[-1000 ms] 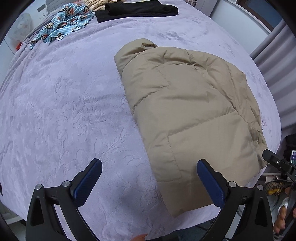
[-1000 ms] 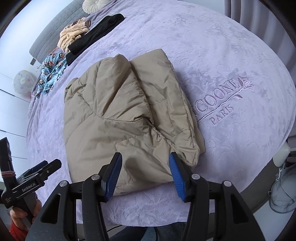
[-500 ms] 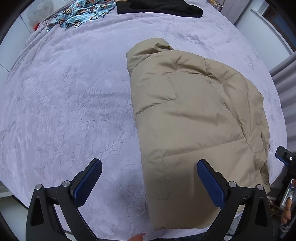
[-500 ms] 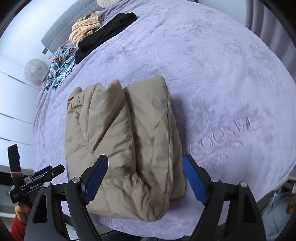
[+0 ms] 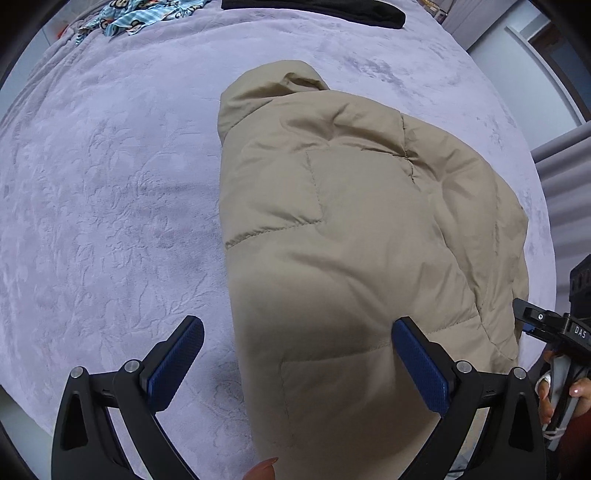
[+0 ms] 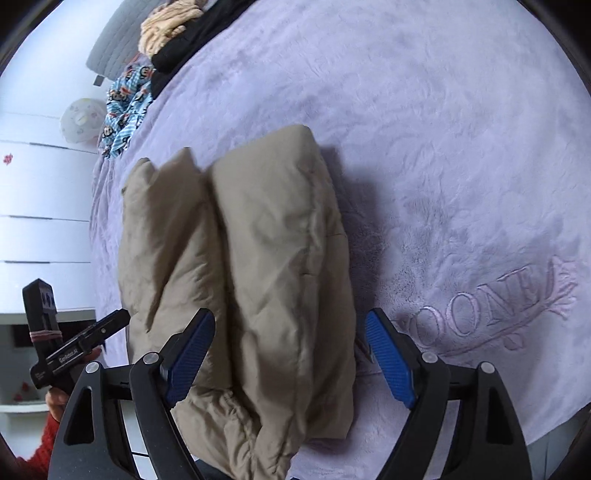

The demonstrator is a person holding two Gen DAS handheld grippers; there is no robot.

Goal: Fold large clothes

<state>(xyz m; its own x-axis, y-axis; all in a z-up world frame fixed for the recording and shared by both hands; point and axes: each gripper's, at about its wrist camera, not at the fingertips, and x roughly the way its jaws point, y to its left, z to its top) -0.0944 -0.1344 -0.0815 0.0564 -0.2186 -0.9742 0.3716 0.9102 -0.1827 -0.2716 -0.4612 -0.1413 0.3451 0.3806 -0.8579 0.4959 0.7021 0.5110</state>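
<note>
Both grippers hung over the near edge of the bed (image 5: 110, 206), pointing steeply down. The left gripper (image 5: 299, 363) stood wide open and held nothing; its right pad sat over the jacket (image 5: 351, 240), its left pad over bare blanket. The right gripper (image 6: 290, 356) had just been opening and stood wide, its jaws straddling the jacket's (image 6: 258, 258) near right-hand roll without pressing on it.

The jacket lay folded lengthwise near the bed's front edge, long axis running away from the person, hem nearest, hood end farthest. Each gripper therefore faced one near corner of the hem, the left gripper at the left edge, the right at the right. The next fold would probably carry the hem toward the hood.

Farther off, other clothes (image 5: 310, 9) lay at the bed's far end.
</note>
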